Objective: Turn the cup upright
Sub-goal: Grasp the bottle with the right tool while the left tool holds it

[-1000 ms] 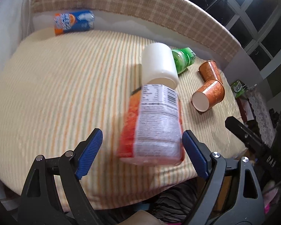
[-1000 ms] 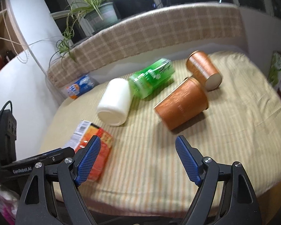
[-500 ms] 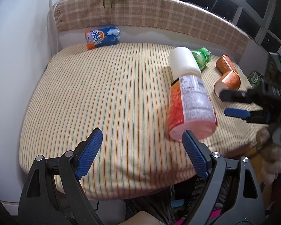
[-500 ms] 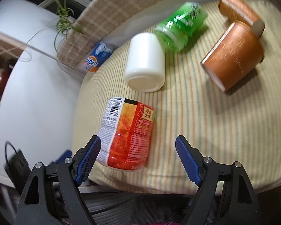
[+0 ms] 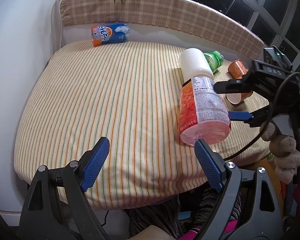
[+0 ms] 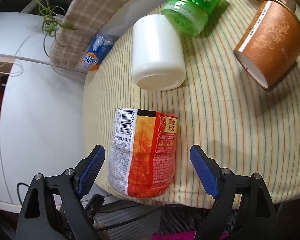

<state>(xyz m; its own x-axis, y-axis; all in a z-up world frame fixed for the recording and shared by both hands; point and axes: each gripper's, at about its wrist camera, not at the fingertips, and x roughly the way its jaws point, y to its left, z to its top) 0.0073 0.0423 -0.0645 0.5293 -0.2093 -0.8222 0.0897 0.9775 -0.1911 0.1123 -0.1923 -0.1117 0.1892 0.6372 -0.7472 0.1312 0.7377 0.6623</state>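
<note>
A red-orange labelled cup (image 6: 144, 156) lies on its side near the front edge of the striped table (image 6: 220, 124); it also shows in the left wrist view (image 5: 202, 112). My right gripper (image 6: 147, 169) is open, its fingers on either side of this cup without touching, and it shows from the side in the left wrist view (image 5: 238, 102). My left gripper (image 5: 150, 163) is open and empty, low at the front edge, left of the cup. A white cup (image 6: 157, 52) lies on its side just beyond.
A green bottle (image 6: 192, 6) and two orange paper cups (image 6: 270, 46) lie on their sides at the back right. A blue and orange can (image 5: 110, 34) lies at the back left against the checked cloth ledge (image 5: 170, 18). A white wall (image 5: 20, 50) borders the left.
My right gripper has moved left and down over the red-orange cup, which now sits between its fingers. My left gripper has pulled back and left, away from that cup.
</note>
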